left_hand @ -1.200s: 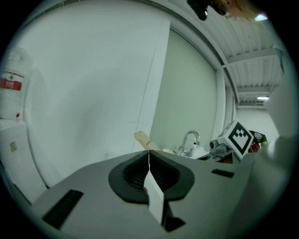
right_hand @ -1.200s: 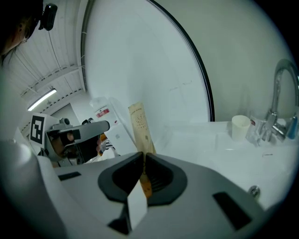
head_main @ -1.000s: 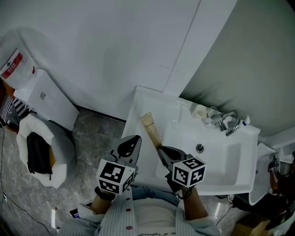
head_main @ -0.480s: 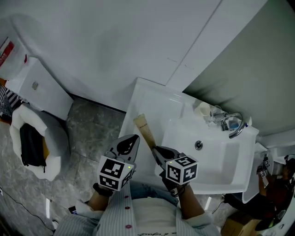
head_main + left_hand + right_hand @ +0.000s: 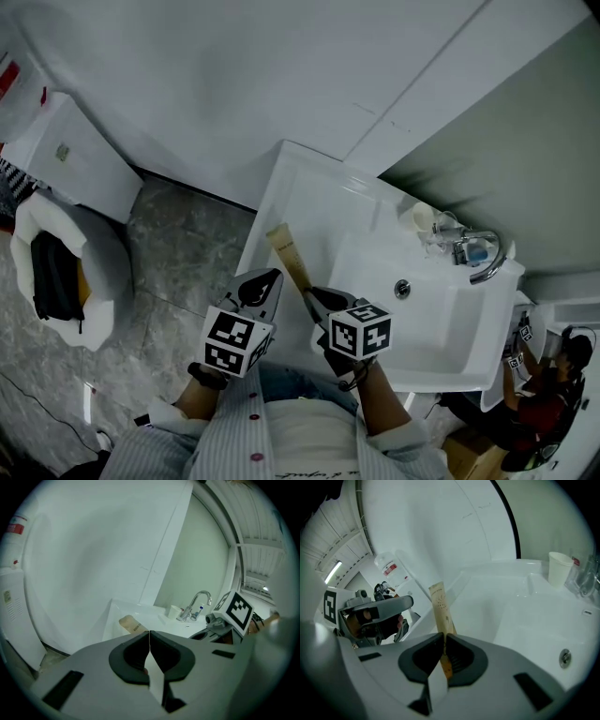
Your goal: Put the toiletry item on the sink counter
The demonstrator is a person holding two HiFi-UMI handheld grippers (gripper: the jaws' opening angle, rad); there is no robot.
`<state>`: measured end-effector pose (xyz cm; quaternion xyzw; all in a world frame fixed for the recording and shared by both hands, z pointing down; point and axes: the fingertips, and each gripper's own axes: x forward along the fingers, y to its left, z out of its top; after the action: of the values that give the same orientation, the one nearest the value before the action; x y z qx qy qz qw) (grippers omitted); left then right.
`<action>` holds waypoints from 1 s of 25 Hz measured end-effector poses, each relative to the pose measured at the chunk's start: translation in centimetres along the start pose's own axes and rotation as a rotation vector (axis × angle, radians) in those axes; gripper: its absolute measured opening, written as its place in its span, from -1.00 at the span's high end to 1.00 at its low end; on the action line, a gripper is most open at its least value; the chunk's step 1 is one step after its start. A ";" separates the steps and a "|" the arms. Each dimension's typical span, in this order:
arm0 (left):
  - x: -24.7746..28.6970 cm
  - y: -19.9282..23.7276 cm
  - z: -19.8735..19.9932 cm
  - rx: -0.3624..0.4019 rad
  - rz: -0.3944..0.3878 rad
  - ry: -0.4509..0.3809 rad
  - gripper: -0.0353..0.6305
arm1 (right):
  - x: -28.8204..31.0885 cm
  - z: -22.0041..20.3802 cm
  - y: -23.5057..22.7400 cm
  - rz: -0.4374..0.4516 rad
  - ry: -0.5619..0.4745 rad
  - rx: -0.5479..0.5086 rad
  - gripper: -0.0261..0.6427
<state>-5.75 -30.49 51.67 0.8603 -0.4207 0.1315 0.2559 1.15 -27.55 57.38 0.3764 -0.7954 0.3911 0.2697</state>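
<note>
Your right gripper (image 5: 443,641) has its pads clamped on the near end of a beige toiletry tube (image 5: 439,604), and the pinch sits right at the tip, so nearly the whole length stands free ahead of the jaws. That end grip looks chosen so the tube can be laid flat without the jaws meeting the surface first. Your left gripper (image 5: 149,639) has its jaws pressed together on nothing; it rides just beside the right one, apparently only keeping pace.

In the head view the tube (image 5: 289,258) is over the flat strip of the sink counter (image 5: 300,202), left of the basin (image 5: 427,323) and well apart from the faucet (image 5: 483,255) and the paper cup (image 5: 421,217) at the back. Its long axis runs away from you toward the wall, roughly along the basin's left edge. The broad flat end leads and the narrower end is in your grip. From these angles I can't tell whether that leading end is touching the counter or is just above it.
</note>
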 end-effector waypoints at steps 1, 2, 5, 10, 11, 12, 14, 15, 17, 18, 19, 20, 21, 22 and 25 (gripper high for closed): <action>0.1 0.0 -0.3 -0.004 -0.001 0.008 0.84 | 0.2 -0.2 -0.1 -0.003 0.011 -0.002 0.82; 0.2 0.1 -0.6 -0.008 0.000 0.015 0.84 | 0.4 -0.4 -0.3 -0.006 0.022 -0.004 0.82; 0.5 0.4 -1.5 -0.019 0.003 0.036 0.84 | 0.9 -1.1 -0.5 -0.011 0.051 -0.009 0.82; 1.1 0.6 -2.5 -0.021 -0.002 0.071 0.84 | 1.7 -1.7 -0.6 -0.007 0.084 -0.012 0.82; 1.2 0.5 -2.6 -0.016 -0.004 0.077 0.84 | 1.8 -1.8 -0.7 -0.009 0.091 -0.014 0.82; 1.3 0.5 -2.7 -0.012 -0.007 0.084 0.84 | 2.0 -2.0 -0.7 -0.013 0.098 -0.015 0.82; 1.3 0.3 -3.0 -0.009 -0.014 0.096 0.84 | 2.2 -2.5 -0.8 -0.018 0.113 -0.011 0.82; 1.3 0.3 -3.1 -0.010 -0.017 0.100 0.84 | 2.3 -2.8 -0.9 -0.018 0.118 -0.006 0.82; 1.5 0.4 -3.0 -0.010 -0.019 0.102 0.84 | 2.5 -2.8 -1.1 -0.014 0.120 0.006 0.82; 1.6 0.4 -3.0 -0.009 -0.020 0.103 0.84 | 2.6 -2.7 -1.1 -0.011 0.119 0.010 0.82; 1.7 0.4 -2.9 -0.008 -0.021 0.104 0.84 | 2.6 -2.6 -1.2 -0.010 0.120 0.012 0.82; 1.8 0.4 -3.0 -0.007 -0.023 0.107 0.84 | 2.6 -2.6 -1.2 -0.010 0.124 0.013 0.82; 1.8 0.4 -3.1 -0.006 -0.025 0.110 0.84 | 2.6 -2.6 -1.2 -0.010 0.128 0.013 0.82; 1.8 0.4 -3.1 -0.005 -0.026 0.112 0.84 | 2.6 -2.7 -1.2 -0.011 0.131 0.012 0.82; 1.9 0.5 -3.1 0.001 -0.028 0.115 0.84 | 2.8 -2.9 -1.0 -0.014 0.136 0.010 0.81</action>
<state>-5.00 -30.24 55.25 0.8574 -0.3932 0.1772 0.2810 0.74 -26.66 61.41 0.3558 -0.7706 0.4177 0.3243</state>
